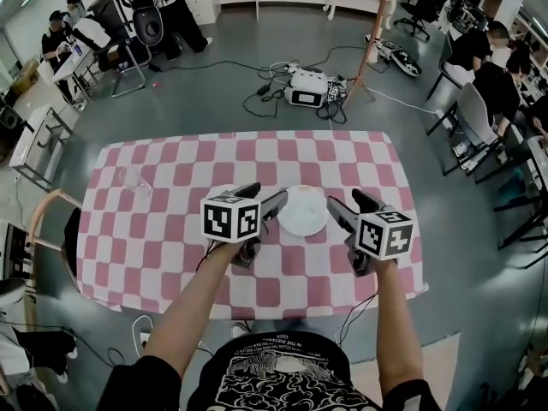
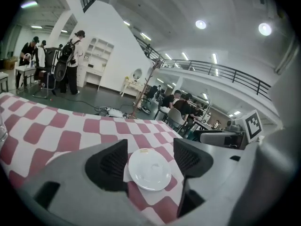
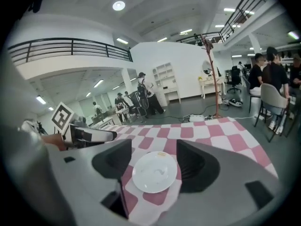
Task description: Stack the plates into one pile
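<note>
A white plate (image 1: 304,211) lies on the pink-and-white checked table (image 1: 163,229), near its middle. My left gripper (image 1: 264,199) hangs just left of the plate and my right gripper (image 1: 351,205) just right of it, both pointing away from me and down. In the left gripper view the plate (image 2: 149,169) shows on the cloth between the jaws of the open left gripper (image 2: 150,159), untouched. The right gripper view shows the same plate (image 3: 155,172) ahead of the open right gripper (image 3: 154,161). Nothing is held. I see only this one plate.
A clear glass (image 1: 135,181) stands on the table at the far left. Cables and a white box (image 1: 306,88) lie on the floor beyond the table. People sit at desks and chairs (image 1: 479,110) to the right and at the back left.
</note>
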A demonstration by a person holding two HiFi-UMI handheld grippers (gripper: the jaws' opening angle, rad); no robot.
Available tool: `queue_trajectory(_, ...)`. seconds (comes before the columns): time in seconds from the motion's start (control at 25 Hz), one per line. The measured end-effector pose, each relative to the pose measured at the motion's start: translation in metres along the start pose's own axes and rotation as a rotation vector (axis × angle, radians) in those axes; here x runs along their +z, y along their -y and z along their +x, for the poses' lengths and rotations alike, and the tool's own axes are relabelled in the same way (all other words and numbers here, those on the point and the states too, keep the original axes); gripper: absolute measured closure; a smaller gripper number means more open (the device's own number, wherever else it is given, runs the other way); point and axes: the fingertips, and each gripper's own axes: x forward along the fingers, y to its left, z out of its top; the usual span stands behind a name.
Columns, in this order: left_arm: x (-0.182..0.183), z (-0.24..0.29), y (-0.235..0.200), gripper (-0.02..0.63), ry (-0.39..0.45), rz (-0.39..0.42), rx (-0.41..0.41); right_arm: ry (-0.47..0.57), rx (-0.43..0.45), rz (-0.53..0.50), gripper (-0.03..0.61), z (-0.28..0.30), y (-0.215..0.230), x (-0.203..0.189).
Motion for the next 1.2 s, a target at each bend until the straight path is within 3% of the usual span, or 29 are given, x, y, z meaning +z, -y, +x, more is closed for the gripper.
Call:
queue_trajectory(0.2, -0.020, 0.019, -0.012, 0.319, -0.081, -0.133, -0.022, -0.097, 0.104, 0.085, 0.278, 0.019, 0.010, -0.018)
queue_trajectory(0.44, -0.041, 0.039, -0.017, 0.344, -0.166, -0.281, -0.076, -0.208, 0.168, 0.165, 0.281, 0.039, 0.024, -0.042)
queue_trajectory(0.92, -0.080, 0.064, -0.039, 0.331, -0.273, -0.455, -0.033, -0.361, 0.254, 0.297, 0.295, 0.069, 0.051, -0.084)
queue_trajectory(1.2, -0.098, 0.071, -0.044, 0.330, -0.325, -0.502, -0.016, -0.440, 0.297, 0.344, 0.299, 0.081, 0.053, -0.105)
